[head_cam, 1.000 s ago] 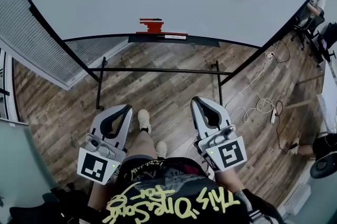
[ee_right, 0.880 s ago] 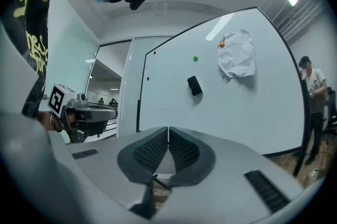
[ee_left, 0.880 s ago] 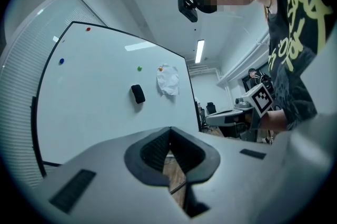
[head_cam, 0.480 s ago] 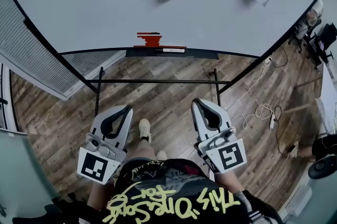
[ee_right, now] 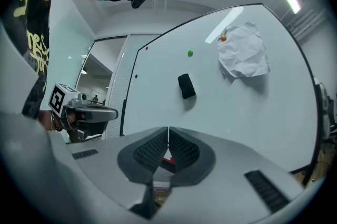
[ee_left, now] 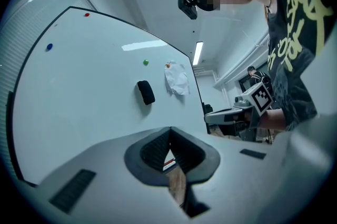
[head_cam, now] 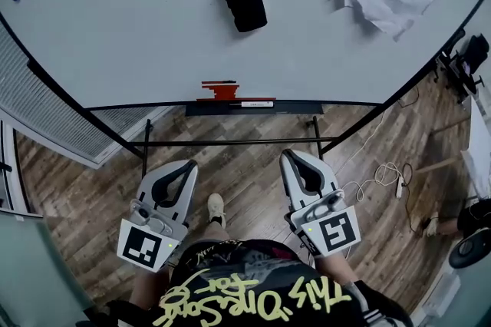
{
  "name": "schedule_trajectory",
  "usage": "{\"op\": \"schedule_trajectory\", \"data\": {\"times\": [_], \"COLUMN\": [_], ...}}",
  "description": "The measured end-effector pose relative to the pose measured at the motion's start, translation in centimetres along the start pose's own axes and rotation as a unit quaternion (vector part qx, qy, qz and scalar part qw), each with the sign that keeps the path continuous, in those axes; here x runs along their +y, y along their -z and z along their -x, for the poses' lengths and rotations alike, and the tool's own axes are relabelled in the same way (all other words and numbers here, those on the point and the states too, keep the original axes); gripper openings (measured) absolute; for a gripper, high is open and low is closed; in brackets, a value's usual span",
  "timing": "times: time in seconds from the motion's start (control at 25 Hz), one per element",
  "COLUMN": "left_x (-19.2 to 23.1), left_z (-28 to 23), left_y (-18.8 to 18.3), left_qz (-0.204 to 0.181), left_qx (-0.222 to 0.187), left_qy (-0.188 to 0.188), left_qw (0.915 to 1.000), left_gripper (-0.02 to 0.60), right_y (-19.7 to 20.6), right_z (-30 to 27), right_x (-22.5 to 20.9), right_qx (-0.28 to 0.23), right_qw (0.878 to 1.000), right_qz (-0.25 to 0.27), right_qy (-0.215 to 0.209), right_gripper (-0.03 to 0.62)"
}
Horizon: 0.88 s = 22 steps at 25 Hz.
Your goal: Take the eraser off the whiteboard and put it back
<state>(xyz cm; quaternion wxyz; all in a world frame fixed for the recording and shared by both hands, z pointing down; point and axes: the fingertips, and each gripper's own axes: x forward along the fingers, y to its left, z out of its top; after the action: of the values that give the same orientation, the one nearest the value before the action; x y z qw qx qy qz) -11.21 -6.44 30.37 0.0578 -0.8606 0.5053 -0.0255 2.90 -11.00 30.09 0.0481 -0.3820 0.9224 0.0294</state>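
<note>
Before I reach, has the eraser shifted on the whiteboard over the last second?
No. The eraser sits lower in the head view, but the marker tray dropped equally; the gap between them is unchanged.

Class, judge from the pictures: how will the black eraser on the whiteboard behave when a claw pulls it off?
The eraser clings unsupported to the upright whiteboard, so it is probably light and magnet-held; expect brief resistance. Its blocky shape suggests it won't roll and is likely stiff enough to pinch.
</note>
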Motion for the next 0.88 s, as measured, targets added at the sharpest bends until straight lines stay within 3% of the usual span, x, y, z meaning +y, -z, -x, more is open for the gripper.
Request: {"op": "schedule_trajectory", "data": {"times": [0.88], "left_x": [10.3], "left_z": [-7.2], "left_y": [0.1], "left_qz": [0.008], "left_qx": [-0.01], "left_qy": [0.047], "left_qw": [0.9988], "left_gripper": [0.008], "right_y": [-0.2], "right_z": [-10.9], "right_x": [-3.5], "right_qx": [-0.003], "right_qw": [0.999], "right_qz": [0.011], "right_qy": [0.05], "right_gripper": [0.011]}}
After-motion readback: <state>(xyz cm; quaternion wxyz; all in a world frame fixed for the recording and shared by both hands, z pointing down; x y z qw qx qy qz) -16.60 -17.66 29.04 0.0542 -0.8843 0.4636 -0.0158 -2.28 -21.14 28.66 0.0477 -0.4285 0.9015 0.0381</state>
